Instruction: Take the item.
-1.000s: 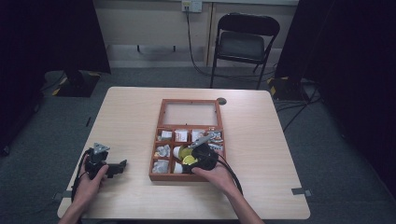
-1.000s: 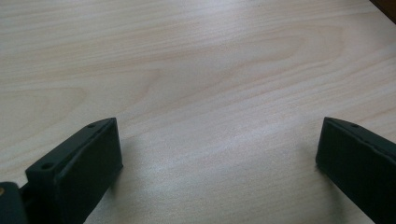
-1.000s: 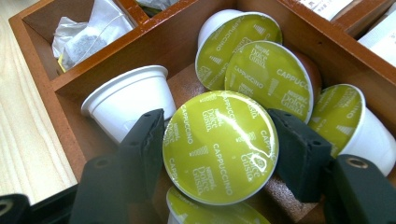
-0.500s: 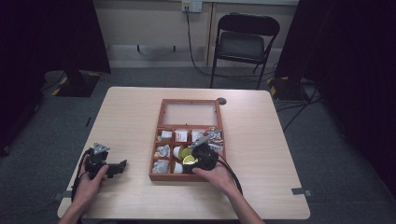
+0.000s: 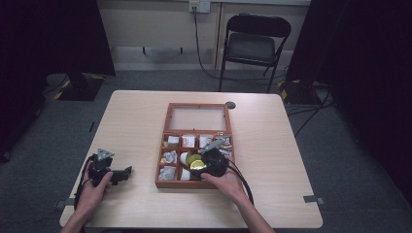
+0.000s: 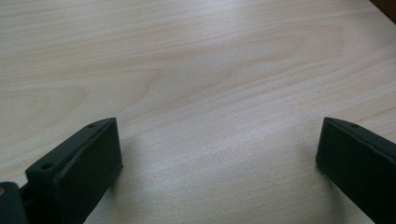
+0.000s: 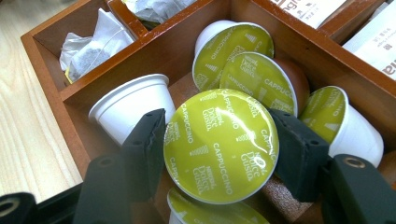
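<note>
A wooden compartment box stands open in the middle of the table, its glass lid laid back. My right gripper is inside a front compartment, shut on a capsule with a green "Cappuccino" foil lid, one pad on each side of its rim. In the high view the same capsule shows at the right gripper. Several more green-lidded capsules and a white one on its side lie around it. My left gripper rests on the bare table to the left, open, with nothing between its jaws.
The neighbouring compartments hold tea bags and paper sachets. The compartment's wooden walls stand close around the right gripper. A black folding chair stands beyond the table's far edge. Cables trail from both grippers toward the near edge.
</note>
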`<state>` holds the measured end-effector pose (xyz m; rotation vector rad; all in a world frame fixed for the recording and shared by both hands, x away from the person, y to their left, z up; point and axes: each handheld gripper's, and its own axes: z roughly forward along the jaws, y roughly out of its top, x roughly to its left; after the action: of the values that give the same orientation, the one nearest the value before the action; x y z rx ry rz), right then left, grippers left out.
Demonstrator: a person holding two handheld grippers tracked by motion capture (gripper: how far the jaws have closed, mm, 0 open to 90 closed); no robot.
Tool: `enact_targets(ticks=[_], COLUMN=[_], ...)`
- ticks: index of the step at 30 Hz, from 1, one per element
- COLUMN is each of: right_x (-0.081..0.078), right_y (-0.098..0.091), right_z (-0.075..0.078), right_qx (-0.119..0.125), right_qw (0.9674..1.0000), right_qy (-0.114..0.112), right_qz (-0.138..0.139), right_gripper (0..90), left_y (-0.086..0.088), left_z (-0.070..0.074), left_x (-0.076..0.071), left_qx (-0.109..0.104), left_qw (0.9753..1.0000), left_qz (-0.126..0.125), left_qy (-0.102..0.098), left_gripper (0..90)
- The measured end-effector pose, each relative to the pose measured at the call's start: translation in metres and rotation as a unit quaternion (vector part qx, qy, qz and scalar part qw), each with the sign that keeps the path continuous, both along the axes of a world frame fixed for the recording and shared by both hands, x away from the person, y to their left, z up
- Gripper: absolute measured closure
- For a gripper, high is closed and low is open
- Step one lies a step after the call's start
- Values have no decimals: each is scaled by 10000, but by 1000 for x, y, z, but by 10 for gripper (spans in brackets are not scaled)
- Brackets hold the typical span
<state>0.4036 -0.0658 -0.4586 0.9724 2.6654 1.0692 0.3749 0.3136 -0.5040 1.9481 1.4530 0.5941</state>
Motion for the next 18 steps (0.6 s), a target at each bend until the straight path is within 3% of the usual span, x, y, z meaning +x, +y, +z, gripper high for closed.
enact_targets(ticks=[18], right_x=[-1], right_y=[-5], right_z=[7], right_qx=[317], right_qw=[9994], right_qy=[-110], right_qz=[-20], right_gripper=[398], left_y=[0], left_z=[0], left_x=[0], left_qx=[0], left_qw=[10000], left_qz=[1], left_qy=[0], left_gripper=[0])
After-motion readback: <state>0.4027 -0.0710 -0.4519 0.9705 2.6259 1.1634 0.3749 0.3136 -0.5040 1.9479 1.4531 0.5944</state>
